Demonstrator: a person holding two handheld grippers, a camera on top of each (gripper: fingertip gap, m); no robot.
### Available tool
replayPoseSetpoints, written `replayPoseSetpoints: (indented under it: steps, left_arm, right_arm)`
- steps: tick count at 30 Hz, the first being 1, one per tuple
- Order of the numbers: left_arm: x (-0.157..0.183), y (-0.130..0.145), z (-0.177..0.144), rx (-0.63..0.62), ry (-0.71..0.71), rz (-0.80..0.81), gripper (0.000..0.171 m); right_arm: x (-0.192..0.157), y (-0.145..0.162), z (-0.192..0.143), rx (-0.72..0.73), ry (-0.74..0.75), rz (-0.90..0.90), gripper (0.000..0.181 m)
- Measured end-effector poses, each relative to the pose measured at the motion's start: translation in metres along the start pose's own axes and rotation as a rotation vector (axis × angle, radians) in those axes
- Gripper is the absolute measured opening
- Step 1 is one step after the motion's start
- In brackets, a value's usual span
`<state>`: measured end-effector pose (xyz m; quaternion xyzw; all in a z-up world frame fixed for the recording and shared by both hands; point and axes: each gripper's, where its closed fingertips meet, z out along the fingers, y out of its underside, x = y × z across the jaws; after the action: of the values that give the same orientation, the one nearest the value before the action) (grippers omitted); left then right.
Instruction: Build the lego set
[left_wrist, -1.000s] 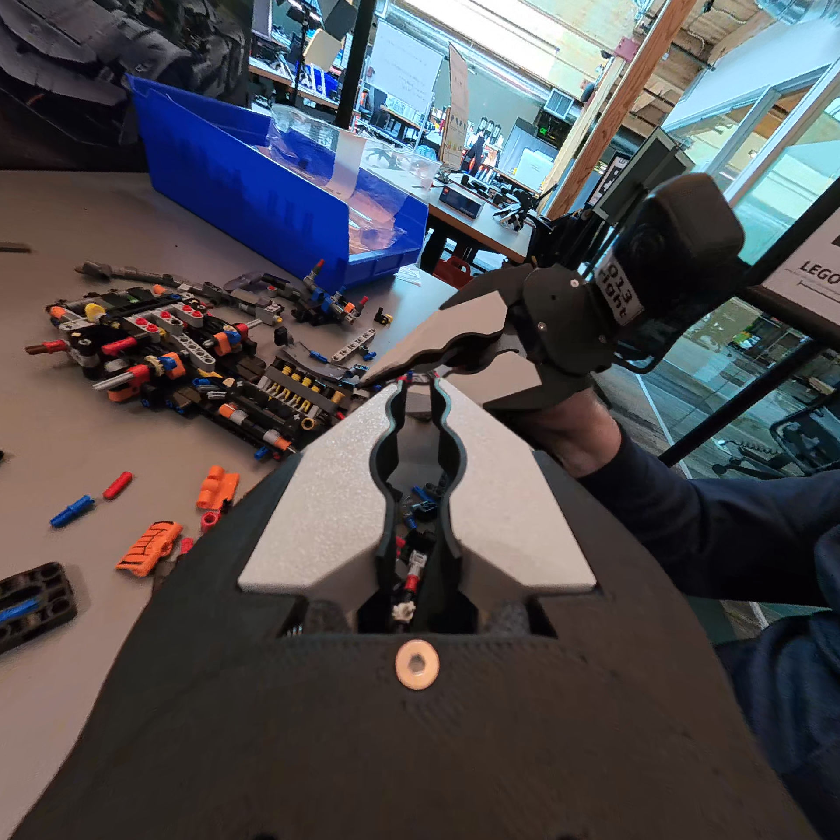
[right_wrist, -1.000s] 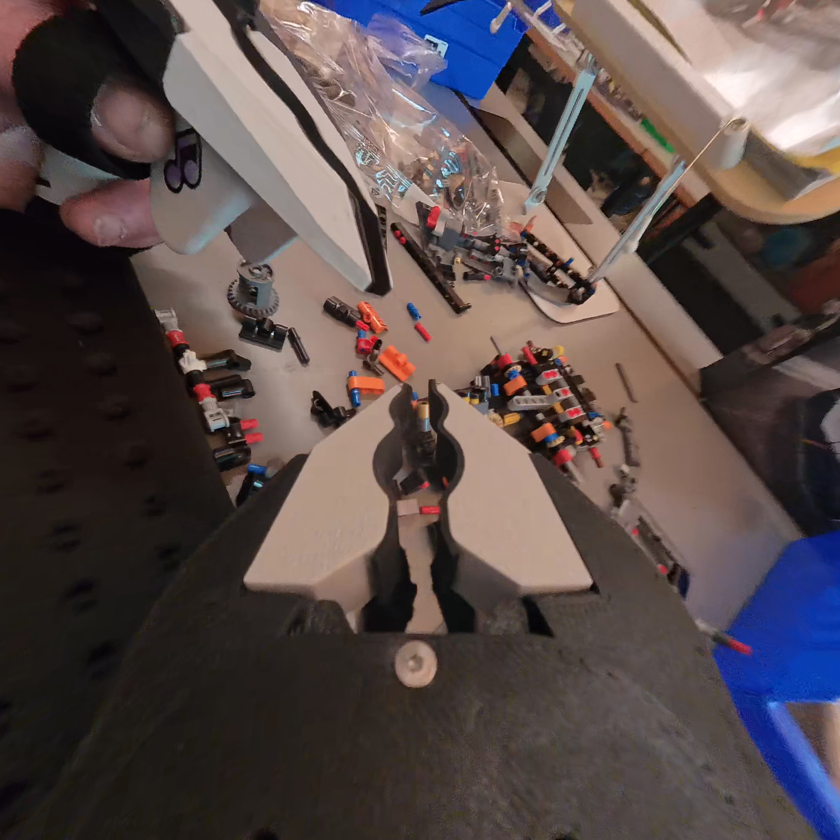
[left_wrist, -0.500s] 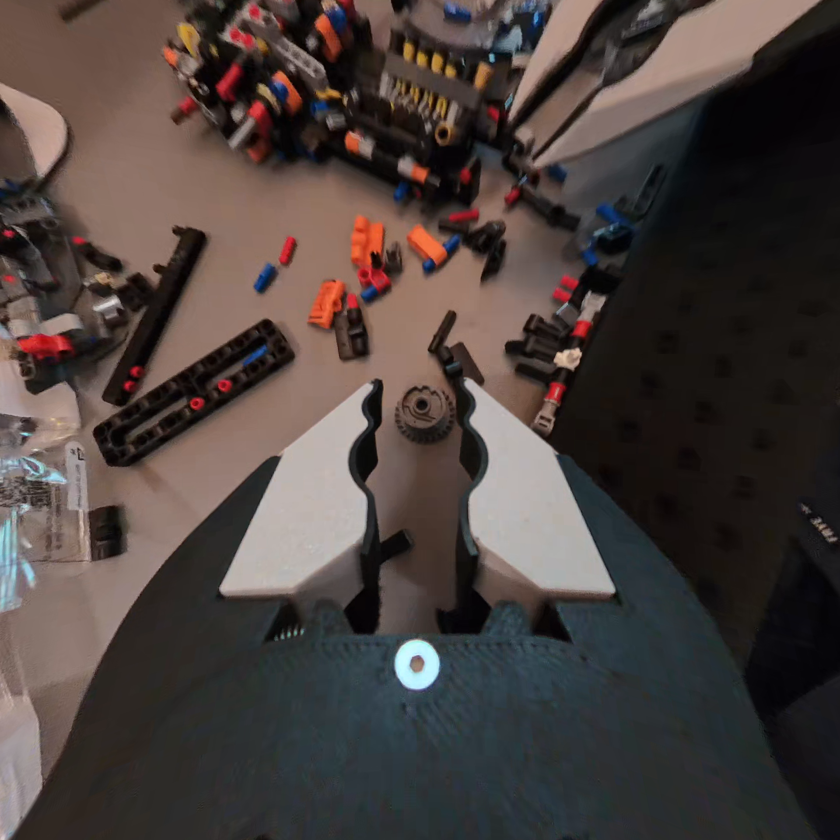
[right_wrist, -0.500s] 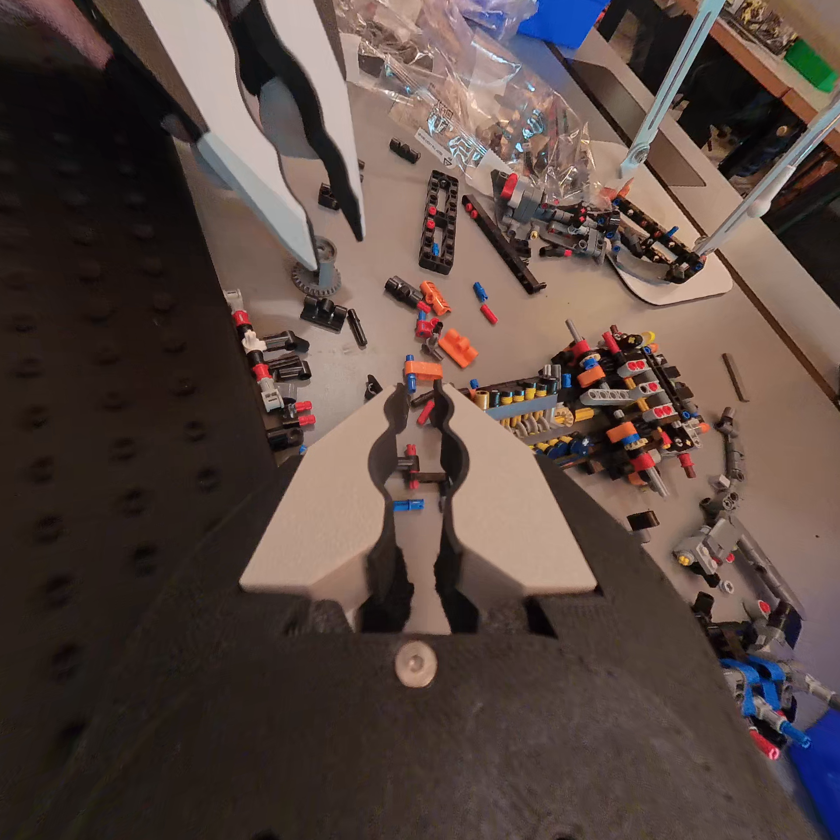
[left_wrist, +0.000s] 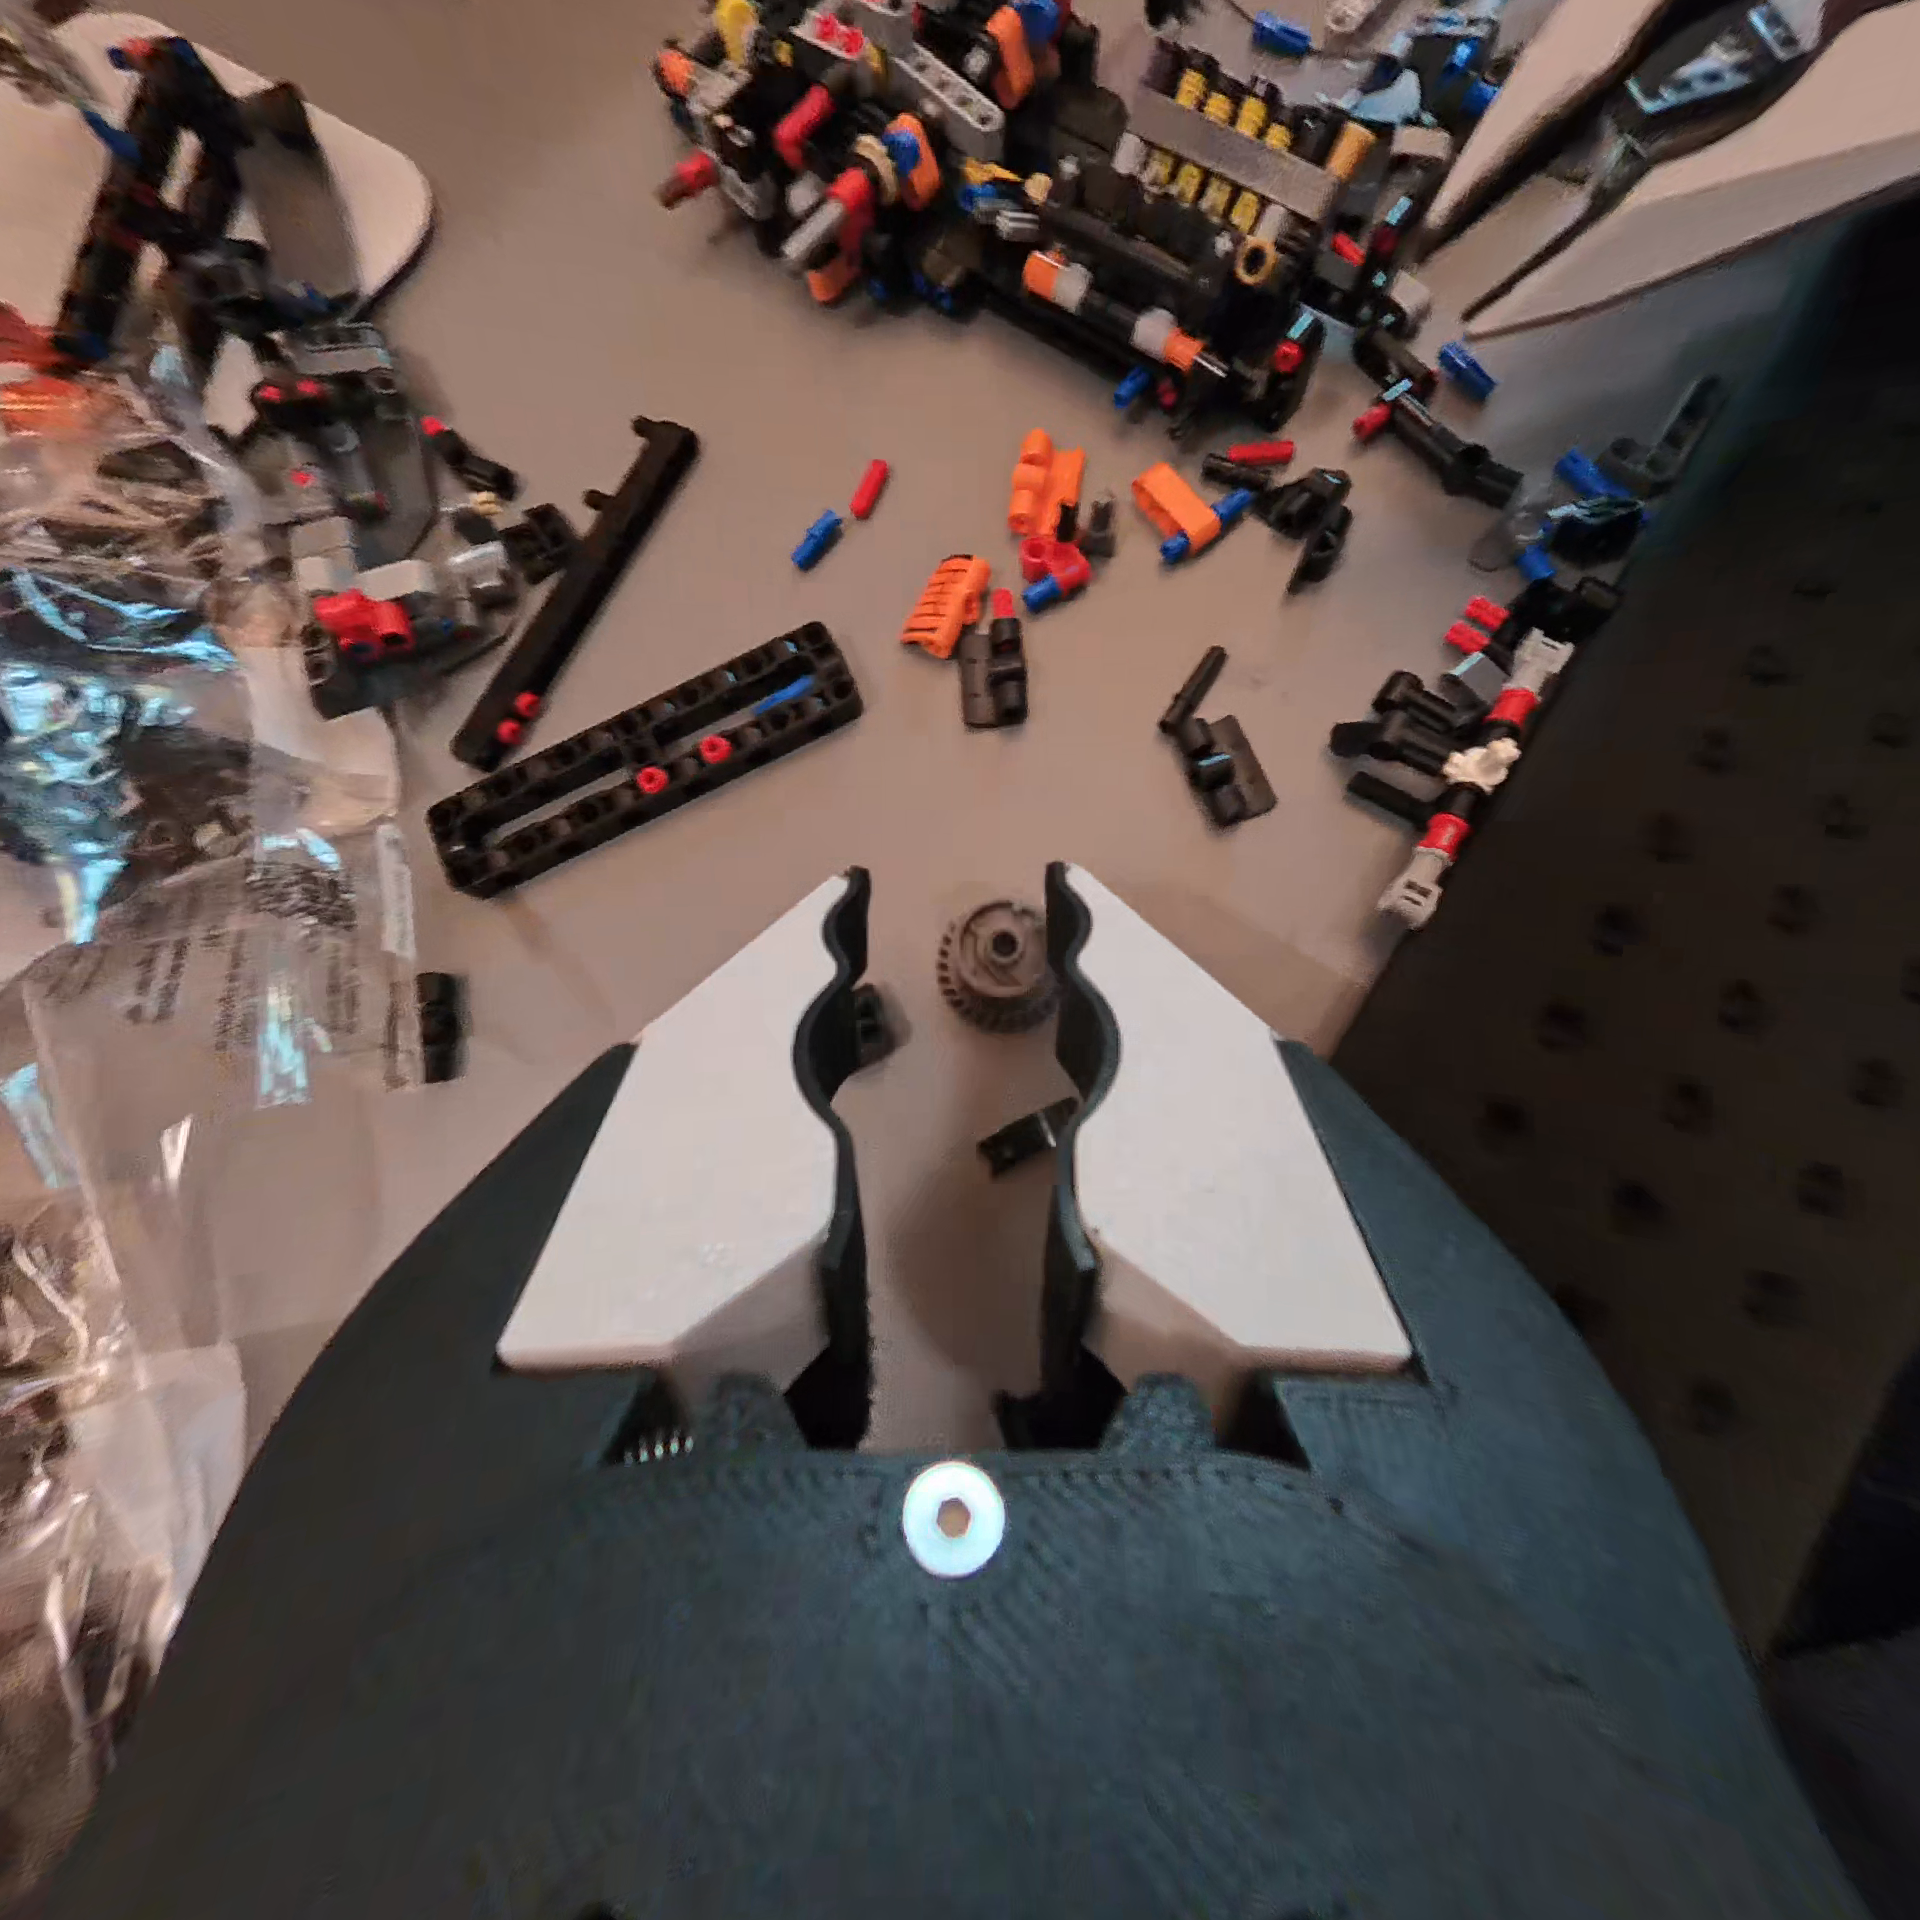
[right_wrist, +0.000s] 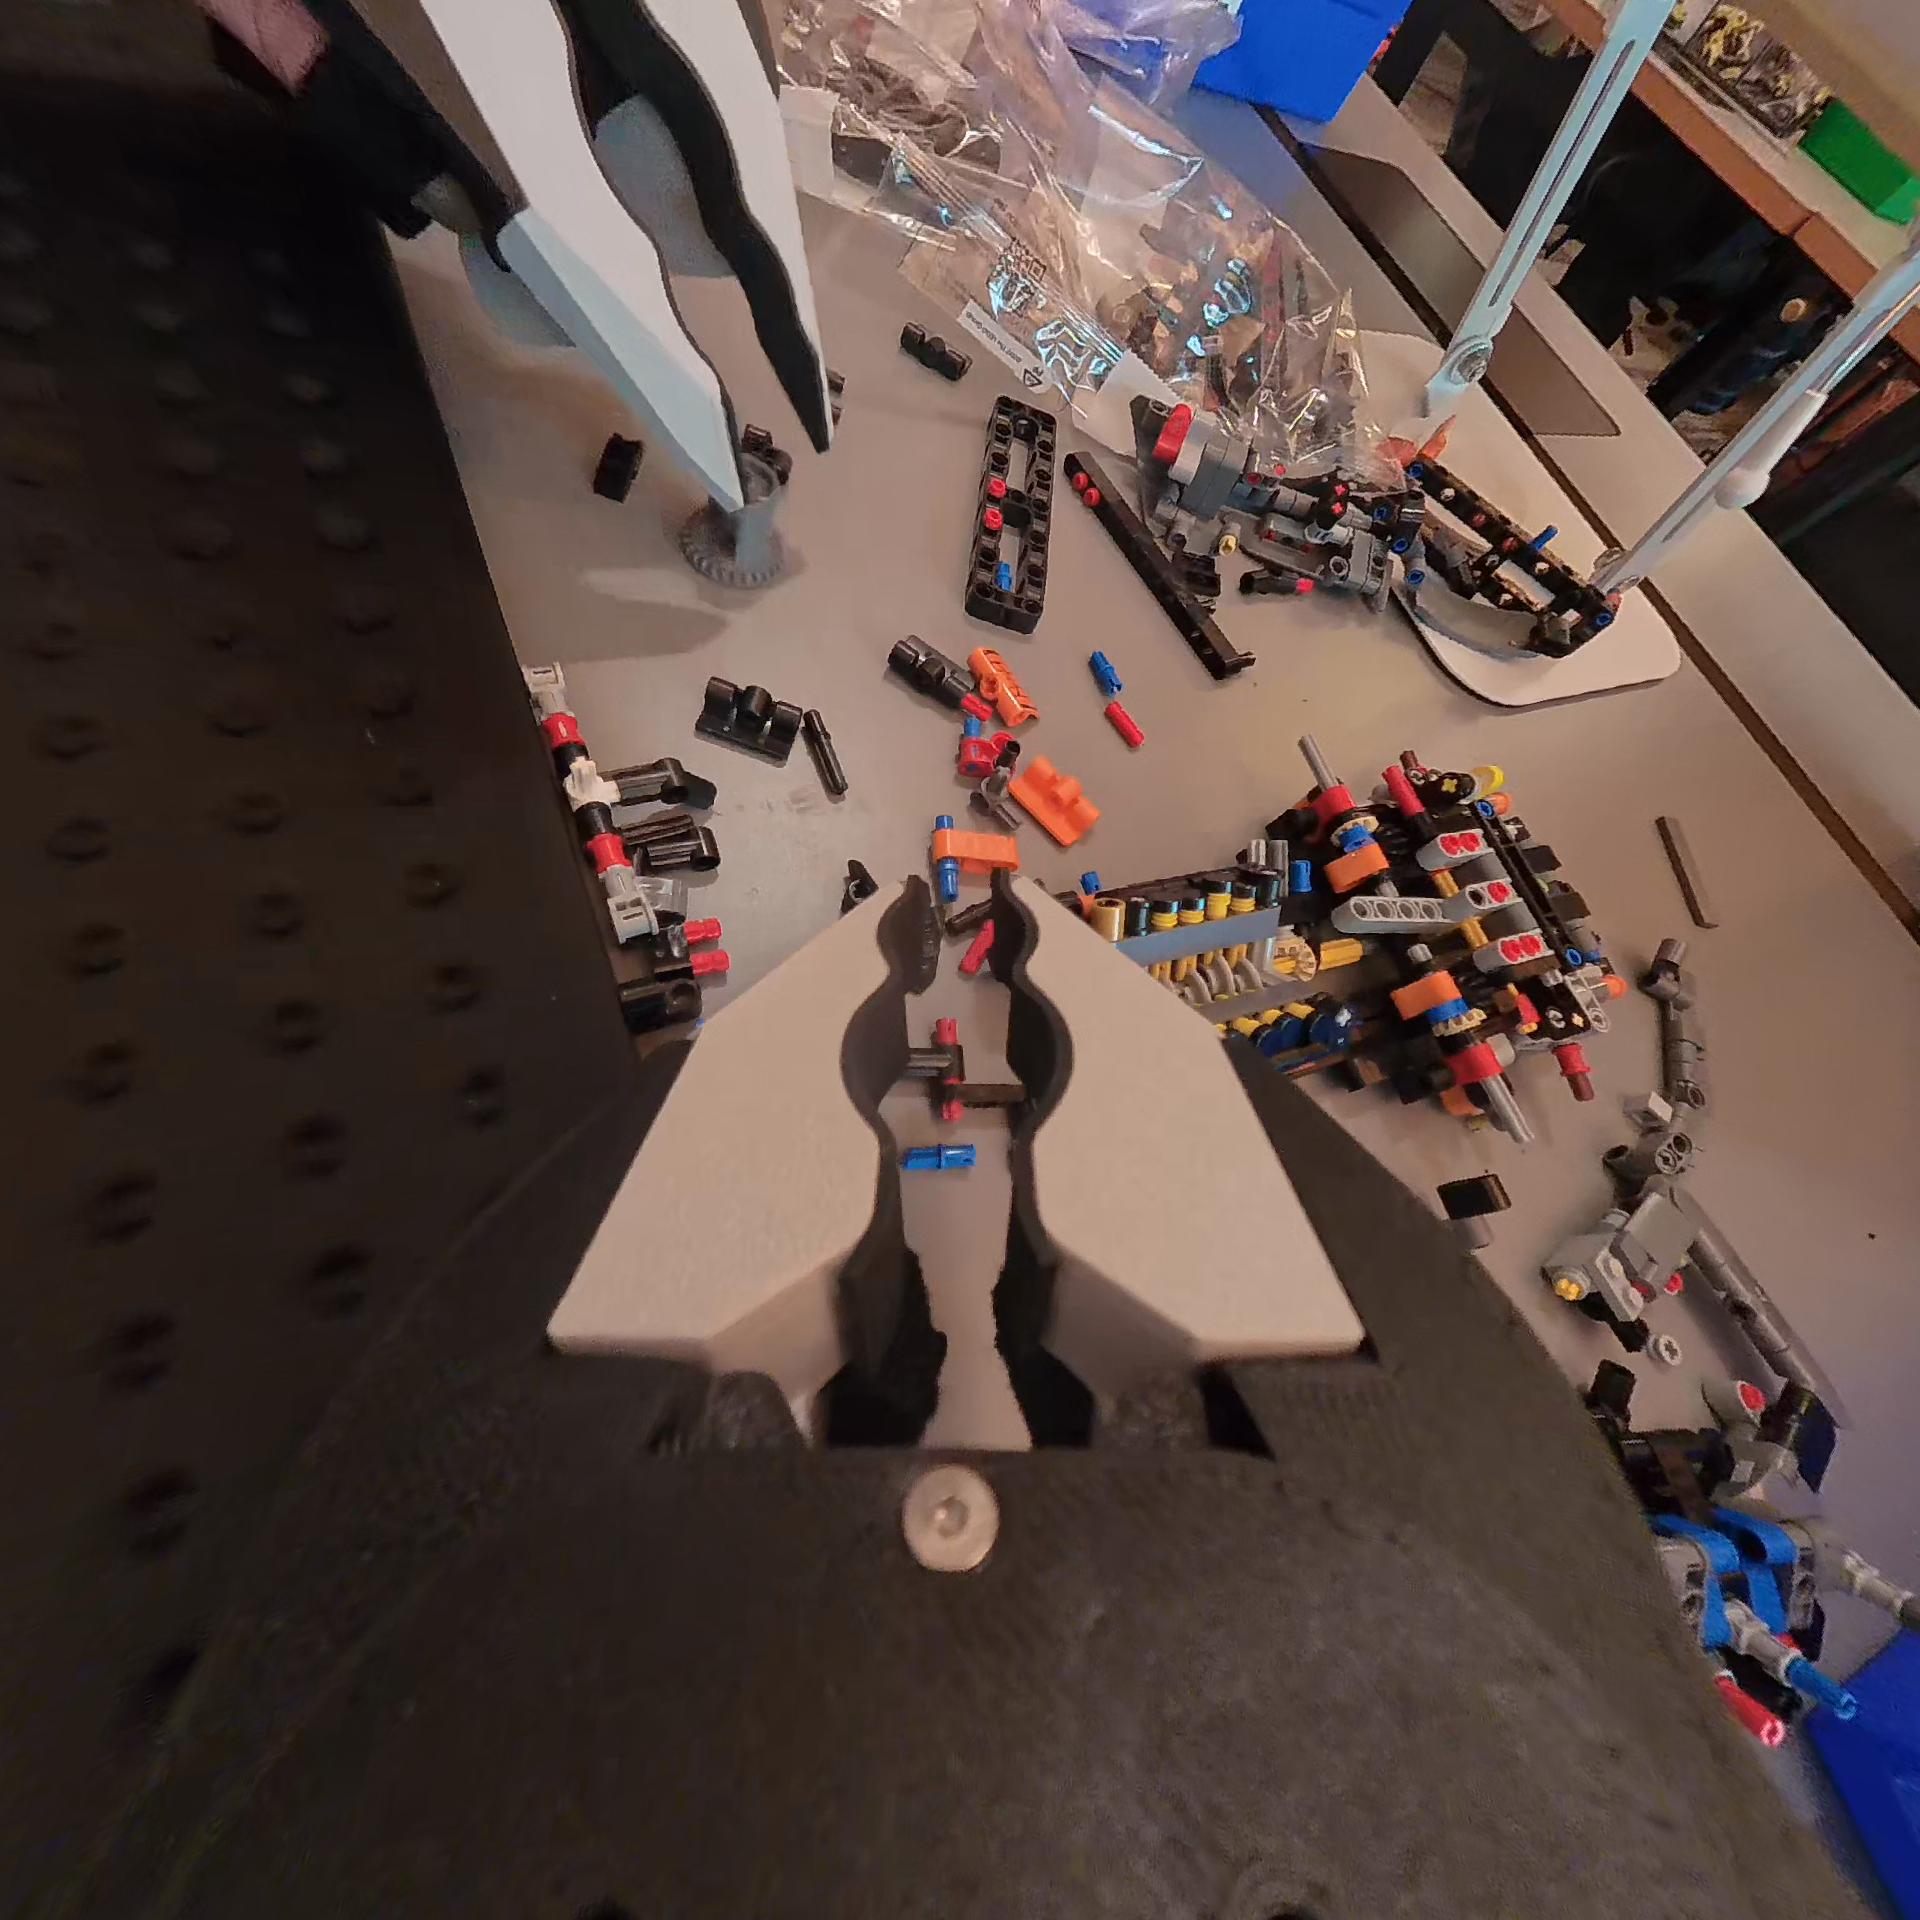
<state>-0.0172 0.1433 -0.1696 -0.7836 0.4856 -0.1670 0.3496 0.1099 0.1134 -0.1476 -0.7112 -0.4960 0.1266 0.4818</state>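
Left gripper (left_wrist: 951, 883) lowered, fingers apart, empty | dark toothed gear (left_wrist: 995, 961) between | right gripper (right_wrist: 956, 894) narrowly parted, empty

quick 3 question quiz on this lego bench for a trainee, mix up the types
1. True or false: the left tongs are shut on the grey gear.
2. Multiple choice: which pin colours sit in the long black frame? A) red and blue B) green only C) yellow and white
3. Short answer: in the right wrist view, what lies just beside the loose blue pin on the side nearer the camera?

Key
1. False: the jaws stand wide open and the gear lies unclamped between the tips.
2. A
3. A red pin
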Motion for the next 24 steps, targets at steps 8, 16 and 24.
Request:
replayPoseSetpoints:
  steps: [8, 16, 24]
  left_arm:
    - [-0.036, -0.022, 0.01, -0.026, -0.095, 0.078, 0.043]
    - [-0.034, -0.056, 0.046, -0.038, -0.079, 0.136, 0.044]
    - [0.035, -0.102, 0.087, 0.009, 0.107, 0.204, 0.049]
  right_arm:
    - [0.006, 0.0, -0.002, 0.005, 0.028, 0.013, 0.01]
    - [0.051, 0.004, -0.022, 0.062, 0.201, 0.183, 0.014]
    - [0.07, 0.028, -0.023, -0.001, 0.228, 0.326, 0.026]
